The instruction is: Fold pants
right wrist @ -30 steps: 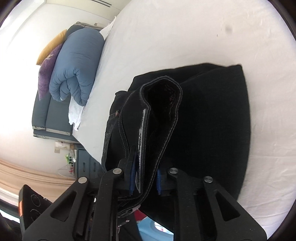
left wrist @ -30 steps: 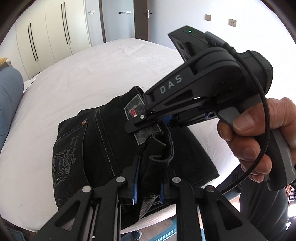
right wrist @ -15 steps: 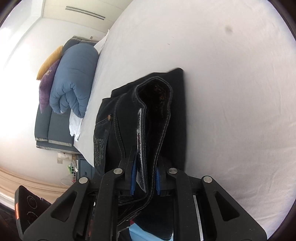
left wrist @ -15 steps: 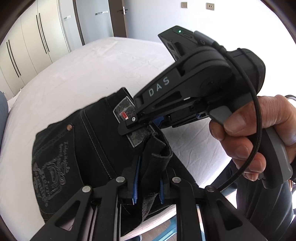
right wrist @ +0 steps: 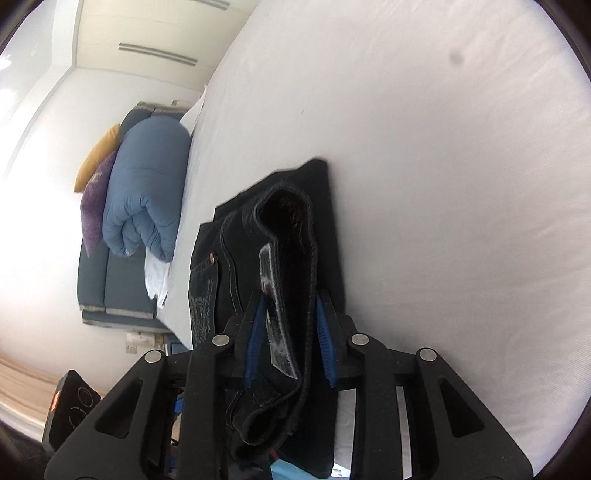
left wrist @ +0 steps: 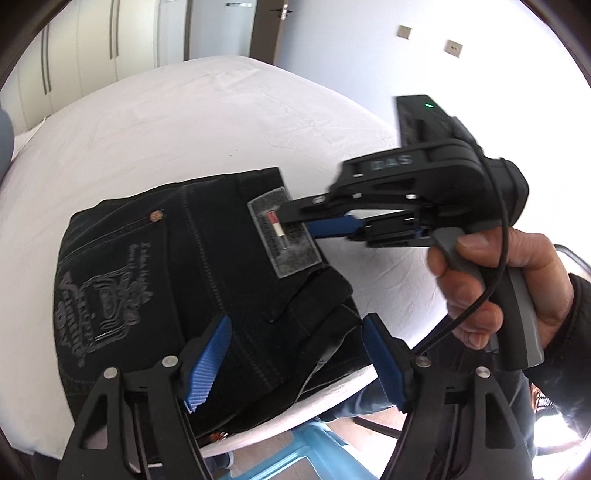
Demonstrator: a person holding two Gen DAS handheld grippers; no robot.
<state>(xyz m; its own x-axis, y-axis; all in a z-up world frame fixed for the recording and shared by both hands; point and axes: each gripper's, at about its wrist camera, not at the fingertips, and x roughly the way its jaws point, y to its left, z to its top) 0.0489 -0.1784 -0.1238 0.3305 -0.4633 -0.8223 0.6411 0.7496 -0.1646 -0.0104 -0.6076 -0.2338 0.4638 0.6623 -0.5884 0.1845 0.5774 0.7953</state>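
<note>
Matt denim pants; smooth cloth sheet.

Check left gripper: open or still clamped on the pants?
Open. The left gripper has just been opening; its blue pads stand wide apart, clear of the folded black pants lying between them on the bed.

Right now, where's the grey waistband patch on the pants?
In the left wrist view the grey waistband patch sits on the folded pants near the bed's front edge, under the right gripper.

White bed sheet, pale wardrobe doors, dark door — rolled blue duvet, purple cushion, mustard cushion, grey sofa.
</note>
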